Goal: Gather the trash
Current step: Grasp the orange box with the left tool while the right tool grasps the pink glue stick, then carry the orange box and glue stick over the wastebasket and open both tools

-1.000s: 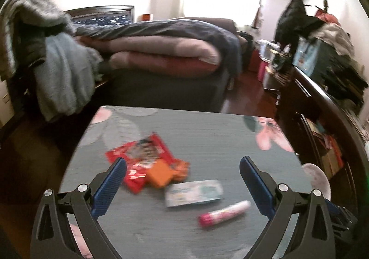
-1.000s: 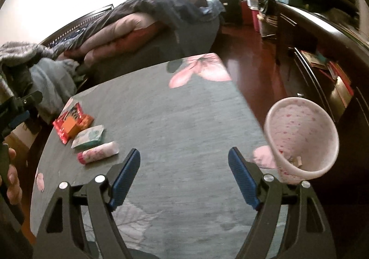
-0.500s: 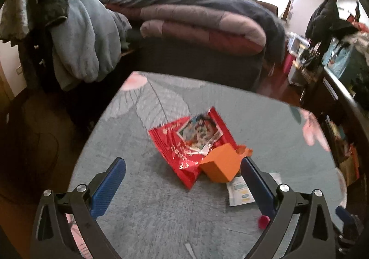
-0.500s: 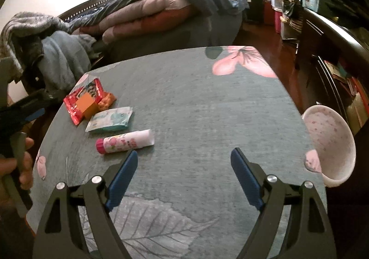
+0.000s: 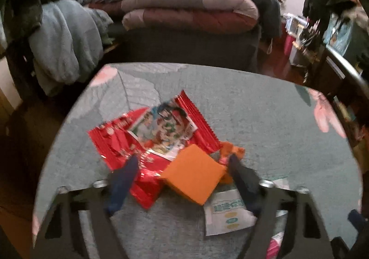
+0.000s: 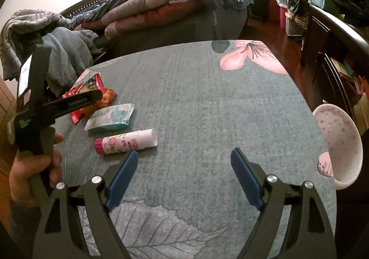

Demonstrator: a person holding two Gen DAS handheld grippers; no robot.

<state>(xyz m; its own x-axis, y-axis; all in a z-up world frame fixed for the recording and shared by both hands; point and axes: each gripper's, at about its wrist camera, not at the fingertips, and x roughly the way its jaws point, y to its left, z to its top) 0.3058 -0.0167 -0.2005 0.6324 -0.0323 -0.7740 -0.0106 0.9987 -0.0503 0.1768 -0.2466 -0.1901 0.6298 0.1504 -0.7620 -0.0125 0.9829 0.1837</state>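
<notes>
A small heap of trash lies on the grey flowered table: a red snack wrapper, an orange box on top of it, and a crumpled orange wrapper. My left gripper is low over the heap and its jaws are closing. The orange box sits between them; the left finger is over the red wrapper, and no firm press shows. A white-green tissue pack and a pink-capped tube lie nearby. My right gripper hangs open over bare tabletop, holding nothing.
A pink-speckled white bin hangs at the table's right edge. A hand holds the left gripper at the table's left side. A bed with folded quilts stands behind, clothes at the left, a dark cabinet at the right.
The left gripper has dropped closer to the red wrapper and orange box, and its jaws have narrowed around the box. The right gripper has scarcely moved in the last half second.
</notes>
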